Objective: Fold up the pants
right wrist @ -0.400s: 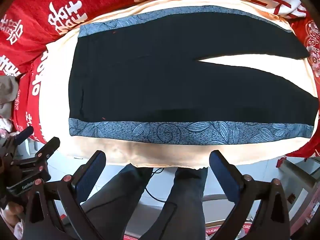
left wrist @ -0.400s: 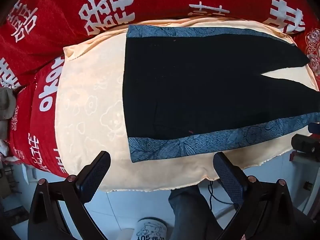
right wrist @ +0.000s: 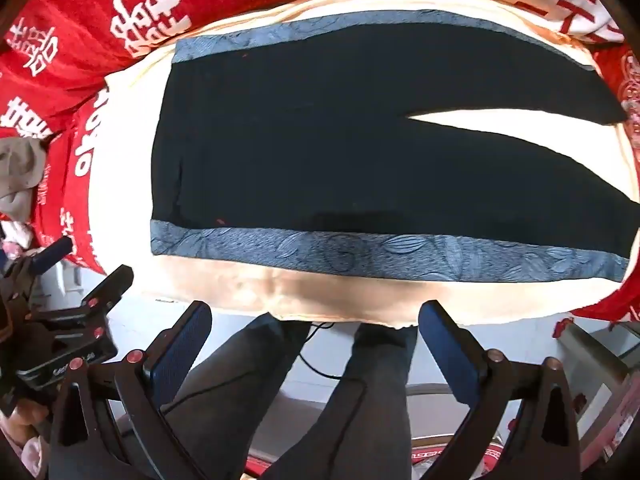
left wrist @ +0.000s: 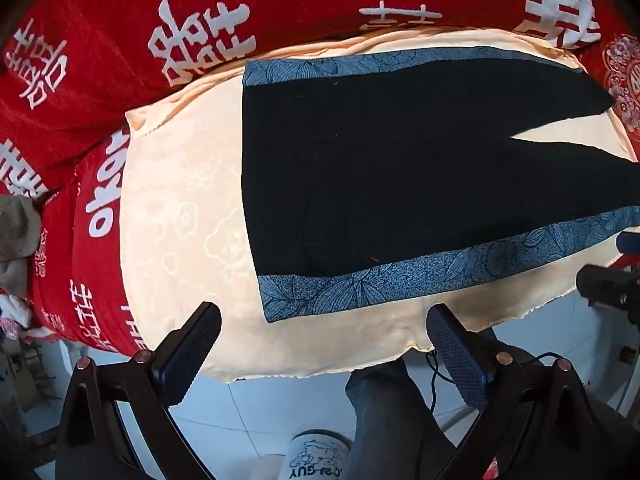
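Black pants [left wrist: 400,160] with blue patterned side stripes lie flat on a cream blanket [left wrist: 180,220], waistband to the left and legs spread to the right. They also show in the right wrist view [right wrist: 340,152]. My left gripper [left wrist: 322,344] is open and empty, hovering over the blanket's near edge just below the waistband's near corner. My right gripper [right wrist: 316,336] is open and empty, off the blanket's near edge [right wrist: 240,288], below the near stripe. The left gripper [right wrist: 60,304] shows at the left of the right wrist view.
A red quilt with white characters [left wrist: 120,60] surrounds the blanket. A pile of grey and white cloth [left wrist: 16,232] lies at the far left. The person's legs [right wrist: 288,392] and white tiled floor [left wrist: 260,412] are below the bed edge.
Both grippers have shifted slightly, so the pants sit a little higher and further right in view. Nothing was taken hold of.
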Available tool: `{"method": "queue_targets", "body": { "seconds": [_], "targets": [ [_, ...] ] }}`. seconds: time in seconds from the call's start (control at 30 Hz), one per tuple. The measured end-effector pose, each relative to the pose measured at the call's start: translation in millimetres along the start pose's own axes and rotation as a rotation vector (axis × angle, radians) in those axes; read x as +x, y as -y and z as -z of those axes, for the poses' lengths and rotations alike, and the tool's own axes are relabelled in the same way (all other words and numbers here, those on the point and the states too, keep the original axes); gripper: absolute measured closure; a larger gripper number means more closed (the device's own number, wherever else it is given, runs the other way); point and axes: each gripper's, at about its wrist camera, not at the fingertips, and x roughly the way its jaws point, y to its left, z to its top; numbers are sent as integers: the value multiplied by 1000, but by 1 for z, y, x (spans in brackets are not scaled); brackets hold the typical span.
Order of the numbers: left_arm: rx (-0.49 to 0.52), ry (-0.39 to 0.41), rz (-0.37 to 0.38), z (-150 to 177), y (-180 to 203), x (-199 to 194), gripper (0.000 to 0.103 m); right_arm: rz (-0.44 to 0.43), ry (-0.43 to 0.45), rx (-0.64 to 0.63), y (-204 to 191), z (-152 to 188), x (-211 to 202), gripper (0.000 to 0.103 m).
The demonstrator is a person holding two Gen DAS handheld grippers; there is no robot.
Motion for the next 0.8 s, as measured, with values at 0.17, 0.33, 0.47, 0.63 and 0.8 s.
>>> {"method": "queue_targets", "body": {
  "seconds": [0.17,0.33,0.47,0.63,0.8],
  "targets": [
    [14,24,-21,-5,1,-6,0,36,29,11,4,6,-10,0],
    [27,44,-31,-5,2,-11,0,44,21,18,5,-5,-11,0],
    [35,47,-44,-5,4,-12,0,47,21,25,6,-5,-12,0],
    [30,56,-53,-4,4,-14,0,54,19,27,7,-4,-13,0],
    [27,59,-54,-3,3,-15,0,59,20,26,7,-3,-13,0]
  ]
}}
